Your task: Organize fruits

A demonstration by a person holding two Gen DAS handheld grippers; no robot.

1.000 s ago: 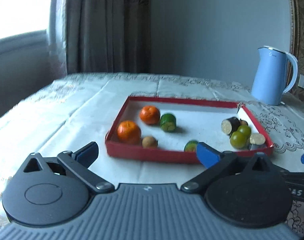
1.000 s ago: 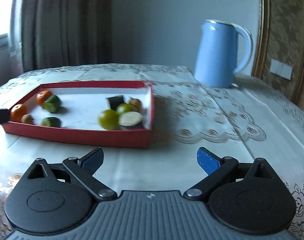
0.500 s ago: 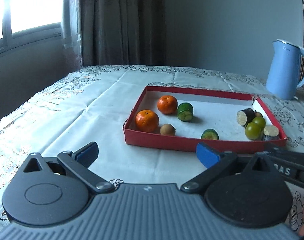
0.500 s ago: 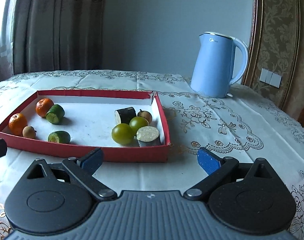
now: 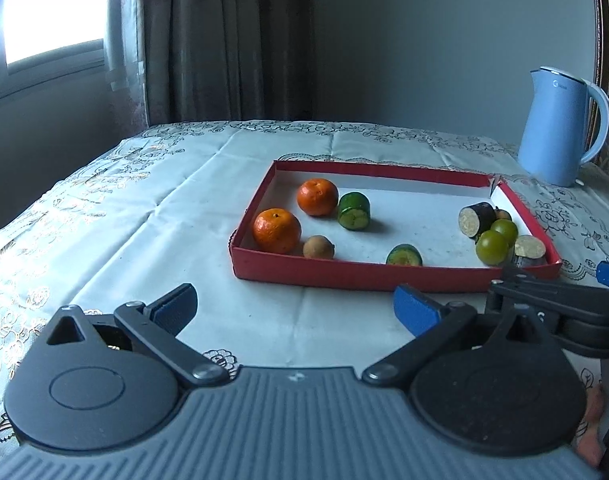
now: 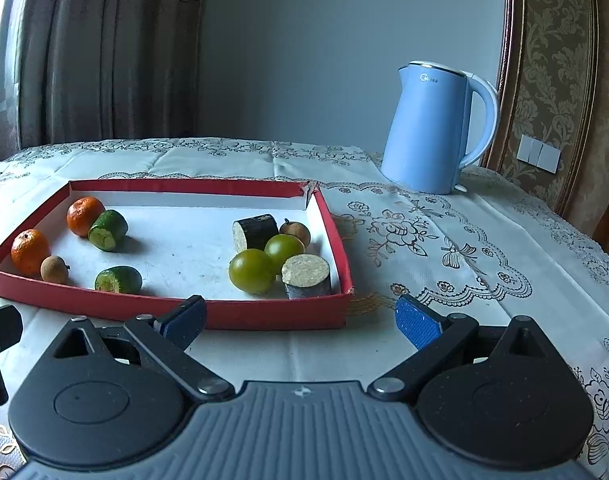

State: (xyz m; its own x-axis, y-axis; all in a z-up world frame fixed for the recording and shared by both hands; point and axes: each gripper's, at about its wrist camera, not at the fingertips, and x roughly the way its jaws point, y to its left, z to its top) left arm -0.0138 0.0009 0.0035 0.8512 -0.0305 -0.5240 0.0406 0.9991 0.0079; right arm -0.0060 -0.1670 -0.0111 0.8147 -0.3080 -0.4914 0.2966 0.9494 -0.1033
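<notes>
A red tray [image 5: 392,276] [image 6: 208,314] with a white floor stands on the tablecloth. At its left are two oranges [image 5: 277,230] [image 6: 85,216], two green cucumber pieces [image 5: 354,211] [image 6: 118,279] and a small brown fruit [image 5: 318,247]. At its right are two green round fruits [image 6: 252,271], two dark eggplant pieces [image 6: 306,276] [image 5: 476,219] and another small brown fruit [image 6: 295,231]. My left gripper [image 5: 294,308] is open and empty, short of the tray's near wall. My right gripper [image 6: 300,318] is open and empty by the tray's near right corner.
A light blue electric kettle [image 6: 436,128] [image 5: 556,124] stands behind the tray to the right. The table carries a white embroidered cloth [image 5: 144,220]. Curtains [image 5: 224,40] and a window are at the back left. The right gripper's body [image 5: 560,312] shows at the left view's right edge.
Both grippers have pulled back and risen from the tray. The left view has swung left, so the tray sits further right. Nothing in the tray has moved.
</notes>
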